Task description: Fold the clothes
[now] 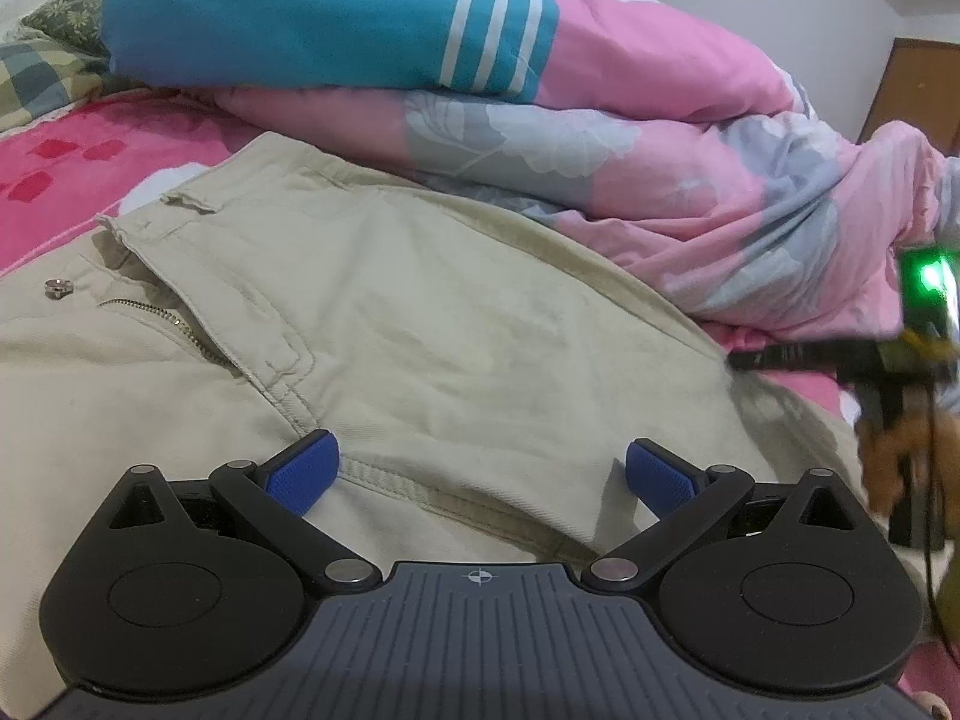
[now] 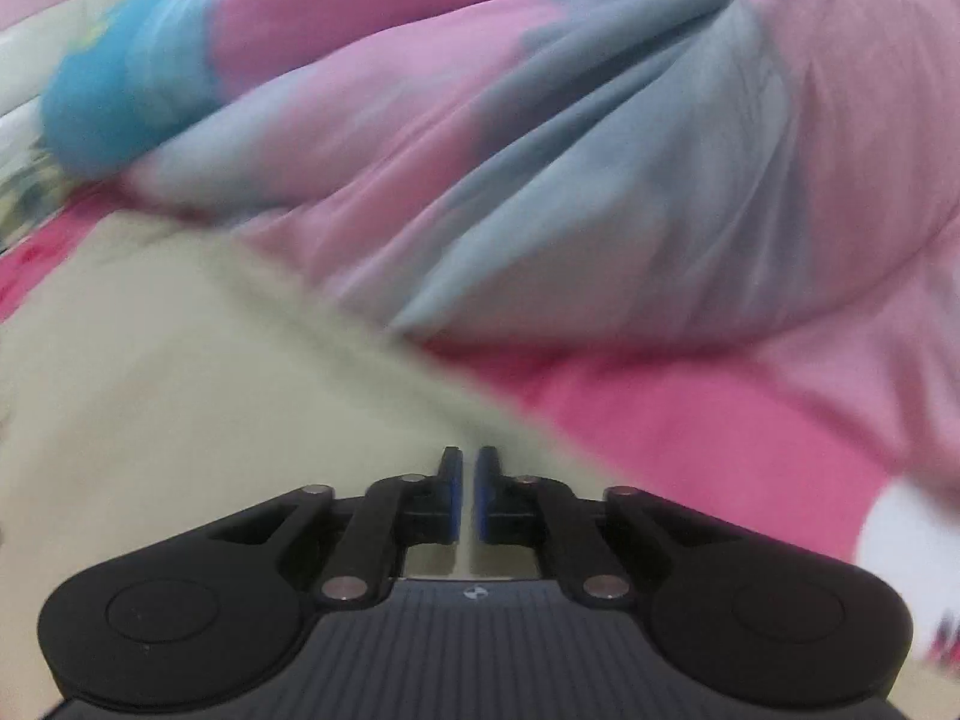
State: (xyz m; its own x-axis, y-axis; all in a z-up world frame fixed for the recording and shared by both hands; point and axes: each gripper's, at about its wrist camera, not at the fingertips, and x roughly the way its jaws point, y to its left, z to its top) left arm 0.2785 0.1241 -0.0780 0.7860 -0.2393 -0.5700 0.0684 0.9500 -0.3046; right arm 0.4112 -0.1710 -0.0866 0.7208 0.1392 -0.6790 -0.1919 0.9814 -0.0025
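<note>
Left wrist: fingers (image 1: 303, 471) spread over trousers (image 1: 420, 312).

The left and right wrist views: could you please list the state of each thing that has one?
Left gripper: open, above the trousers, holding nothing.
Right gripper: fingers nearly together over beige cloth; a grip cannot be confirmed.
Beige trousers: spread flat, not yet folded.
Zip: open.
Quilt: bunched up beside the trousers.
Green light: lit.
</note>
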